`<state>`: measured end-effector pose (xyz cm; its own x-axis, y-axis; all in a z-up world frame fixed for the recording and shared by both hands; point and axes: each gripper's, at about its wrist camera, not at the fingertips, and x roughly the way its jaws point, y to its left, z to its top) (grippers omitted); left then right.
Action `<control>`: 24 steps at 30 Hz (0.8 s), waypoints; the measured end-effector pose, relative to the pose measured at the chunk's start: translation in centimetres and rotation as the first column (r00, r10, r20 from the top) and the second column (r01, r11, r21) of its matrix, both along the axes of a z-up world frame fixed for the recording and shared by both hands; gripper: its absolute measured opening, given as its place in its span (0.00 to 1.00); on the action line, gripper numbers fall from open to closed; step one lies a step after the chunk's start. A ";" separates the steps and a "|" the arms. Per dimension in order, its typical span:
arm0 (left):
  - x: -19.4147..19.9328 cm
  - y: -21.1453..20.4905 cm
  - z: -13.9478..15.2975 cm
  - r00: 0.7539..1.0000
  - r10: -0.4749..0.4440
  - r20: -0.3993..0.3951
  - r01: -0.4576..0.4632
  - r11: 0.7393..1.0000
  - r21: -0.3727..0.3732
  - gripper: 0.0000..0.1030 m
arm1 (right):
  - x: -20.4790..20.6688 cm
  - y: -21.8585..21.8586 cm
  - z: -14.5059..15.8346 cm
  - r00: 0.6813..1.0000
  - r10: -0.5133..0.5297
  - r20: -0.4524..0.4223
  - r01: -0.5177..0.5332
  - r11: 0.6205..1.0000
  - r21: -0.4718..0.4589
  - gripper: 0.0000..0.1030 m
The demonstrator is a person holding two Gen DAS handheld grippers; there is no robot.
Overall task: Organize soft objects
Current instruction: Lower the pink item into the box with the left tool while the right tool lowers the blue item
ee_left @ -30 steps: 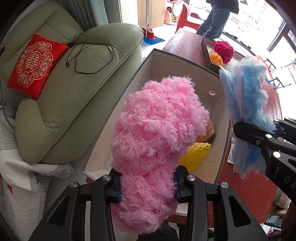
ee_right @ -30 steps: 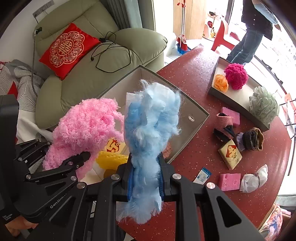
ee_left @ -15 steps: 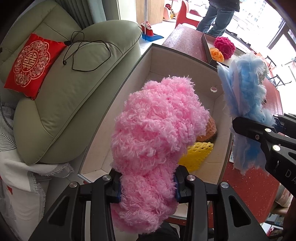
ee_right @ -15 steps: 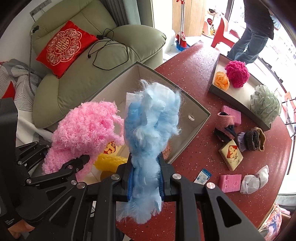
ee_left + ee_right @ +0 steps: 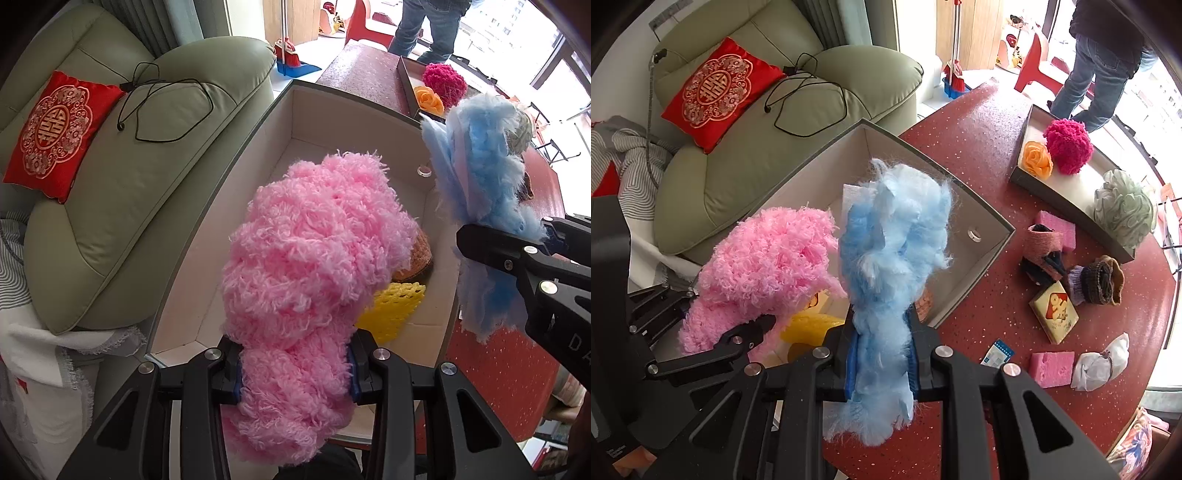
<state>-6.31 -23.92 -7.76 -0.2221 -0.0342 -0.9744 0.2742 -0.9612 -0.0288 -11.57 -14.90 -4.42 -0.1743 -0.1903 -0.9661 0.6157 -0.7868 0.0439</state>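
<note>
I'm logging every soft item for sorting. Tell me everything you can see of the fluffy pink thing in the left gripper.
The fluffy pink thing is a bulky bundle of shaggy, looped pink yarn, soft and uneven in outline. The left gripper is shut on its lower part, the pads pressing in from both sides, with a tuft hanging below them. Its larger part bulges beyond the fingers, held over the open box. Only the pads visibly touch it.

A home living room: green armchair [image 5: 798, 122], red cushion [image 5: 716, 88].
</note>
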 end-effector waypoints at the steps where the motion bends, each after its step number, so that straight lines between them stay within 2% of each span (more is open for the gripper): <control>1: 0.0 0.0 0.0 1.000 0.000 0.001 0.000 1.000 0.000 0.40 | 0.0 0.0 0.0 1.000 0.001 0.000 -0.001 1.000 0.001 0.22; 24: -0.6 -0.2 -0.7 1.000 0.001 0.017 -0.001 1.000 0.004 0.40 | -0.7 -0.9 -0.6 1.000 0.018 0.003 -0.018 1.000 0.018 0.22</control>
